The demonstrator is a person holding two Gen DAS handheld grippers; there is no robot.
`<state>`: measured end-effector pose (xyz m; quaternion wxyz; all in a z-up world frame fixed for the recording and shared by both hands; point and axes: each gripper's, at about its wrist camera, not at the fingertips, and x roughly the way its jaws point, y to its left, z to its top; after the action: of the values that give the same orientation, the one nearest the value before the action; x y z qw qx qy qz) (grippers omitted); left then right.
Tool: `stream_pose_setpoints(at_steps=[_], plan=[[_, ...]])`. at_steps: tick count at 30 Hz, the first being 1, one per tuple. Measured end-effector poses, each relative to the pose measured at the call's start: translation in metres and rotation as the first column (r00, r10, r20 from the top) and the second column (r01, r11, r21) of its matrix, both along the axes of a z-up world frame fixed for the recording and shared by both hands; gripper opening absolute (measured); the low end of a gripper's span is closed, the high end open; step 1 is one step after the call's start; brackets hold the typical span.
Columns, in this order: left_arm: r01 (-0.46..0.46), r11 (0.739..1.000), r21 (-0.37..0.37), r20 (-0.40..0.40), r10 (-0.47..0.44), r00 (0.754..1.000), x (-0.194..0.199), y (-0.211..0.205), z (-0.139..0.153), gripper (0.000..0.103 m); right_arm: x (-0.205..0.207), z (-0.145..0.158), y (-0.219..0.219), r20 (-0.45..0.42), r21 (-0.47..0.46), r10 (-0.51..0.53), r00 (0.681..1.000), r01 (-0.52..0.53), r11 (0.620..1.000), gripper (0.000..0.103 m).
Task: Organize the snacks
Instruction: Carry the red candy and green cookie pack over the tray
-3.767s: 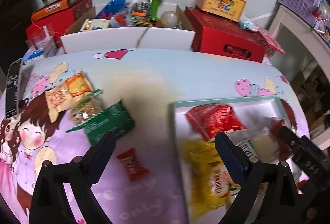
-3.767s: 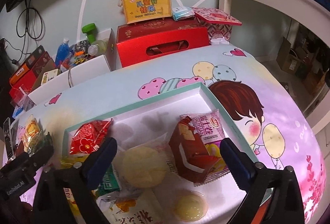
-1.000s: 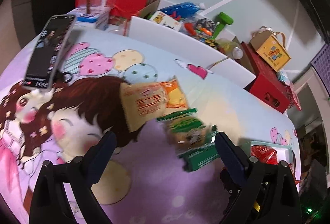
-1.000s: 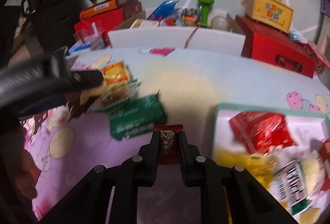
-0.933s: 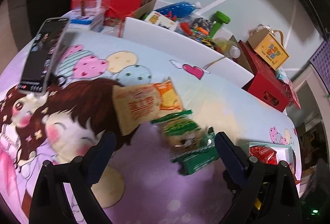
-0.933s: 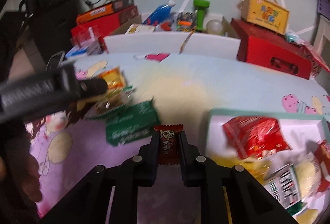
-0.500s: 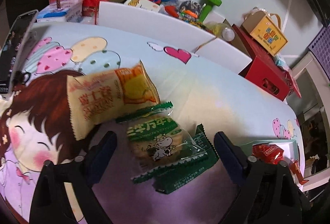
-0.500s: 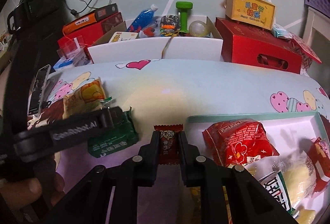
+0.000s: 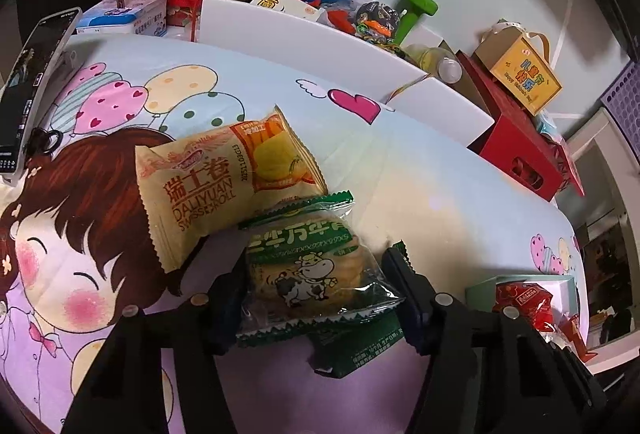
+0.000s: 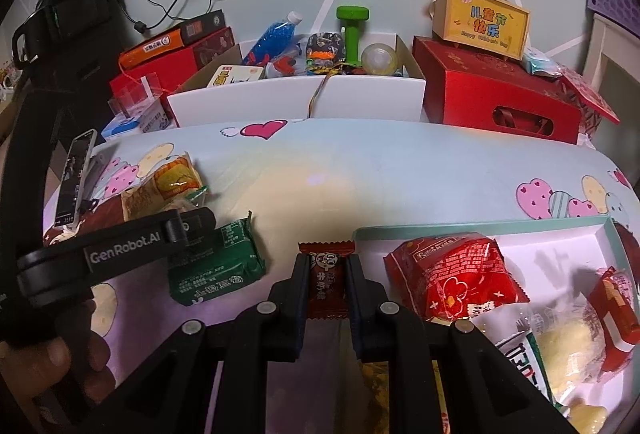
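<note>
Nearest to us, our right hand-held gripper (image 10: 327,280) is clamped on a small dark red candy in a crinkly wrapper (image 10: 327,276), held just beside the near left corner of the shallow white tray with a green rim (image 10: 480,226). Several snacks already lie in that tray, like the big red bag (image 10: 452,274).

Our left hand-held gripper (image 9: 316,284) has its fingers apart around a clear pack of biscuits with a green cow label (image 9: 308,270), which rests on a flat dark green packet (image 9: 356,344).

Further back, a tan and orange Swiss roll bag (image 9: 216,182) waits on the cartoon worktop (image 9: 420,178). We think these four are left to put away.
</note>
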<state>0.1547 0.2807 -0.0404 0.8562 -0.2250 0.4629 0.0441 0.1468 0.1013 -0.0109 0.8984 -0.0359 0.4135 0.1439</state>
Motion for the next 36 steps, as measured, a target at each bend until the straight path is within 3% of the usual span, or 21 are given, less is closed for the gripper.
stream_pose_setpoints(at_steps=[22,31,36], plan=[[0.084,0.992,0.092,0.069,-0.090,0.994,-0.040,-0.048,0.080,0.064,-0.044,0.061,-0.049,0.095,0.040,-0.071,0.993,0.067,0.997,0.019],[0.138,0.984,0.111,0.080,-0.147,0.986,-0.067,-0.079,0.090,0.064,-0.054,0.072,-0.098,0.076,0.052,-0.196,0.978,0.192,0.980,0.019],[0.170,0.979,0.116,0.072,-0.179,0.981,-0.070,-0.094,0.088,0.064,-0.058,0.080,-0.138,0.071,0.064,-0.293,0.954,0.288,0.955,0.019]])
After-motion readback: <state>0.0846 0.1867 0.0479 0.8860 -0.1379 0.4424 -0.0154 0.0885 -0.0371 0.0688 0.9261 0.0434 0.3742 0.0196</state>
